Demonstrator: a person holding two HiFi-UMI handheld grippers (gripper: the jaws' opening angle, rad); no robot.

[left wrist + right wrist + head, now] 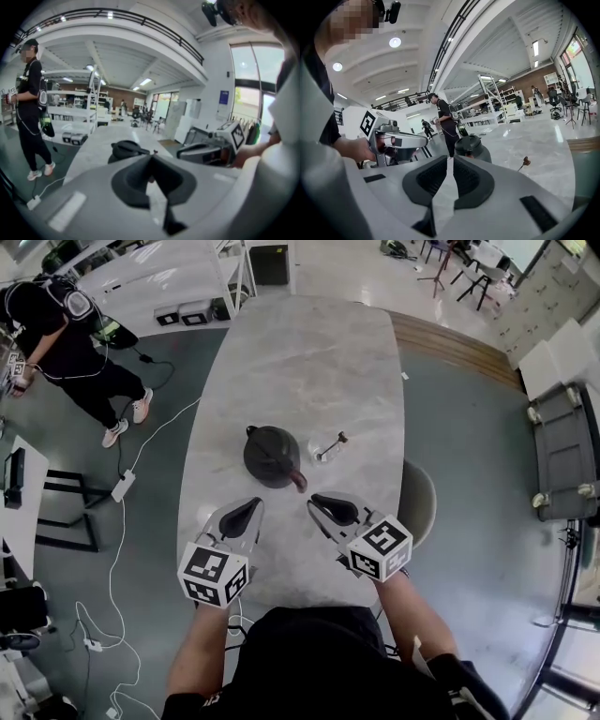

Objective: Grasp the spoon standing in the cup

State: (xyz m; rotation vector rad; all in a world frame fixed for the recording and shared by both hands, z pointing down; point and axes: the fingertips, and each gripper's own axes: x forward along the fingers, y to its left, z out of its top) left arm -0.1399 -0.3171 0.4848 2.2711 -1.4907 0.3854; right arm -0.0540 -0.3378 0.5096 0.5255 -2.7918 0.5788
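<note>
Glass cup point(325, 455) sits 12 o'clock of the right gripper point(315, 502); its empty, barely parted jaws might topple the spoon point(336, 441), left gripper point(255, 505) clenched.

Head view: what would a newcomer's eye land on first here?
A dark round teapot sits in the middle of the long grey marbled table, with a small clear cup just to its right and a spoon leaning in it. Nearer the person, the left gripper and right gripper, grey with black jaws, point toward them.

Left gripper point(253, 505) and right gripper point(315, 502) are grey, fingers point(431, 180) black.
</note>
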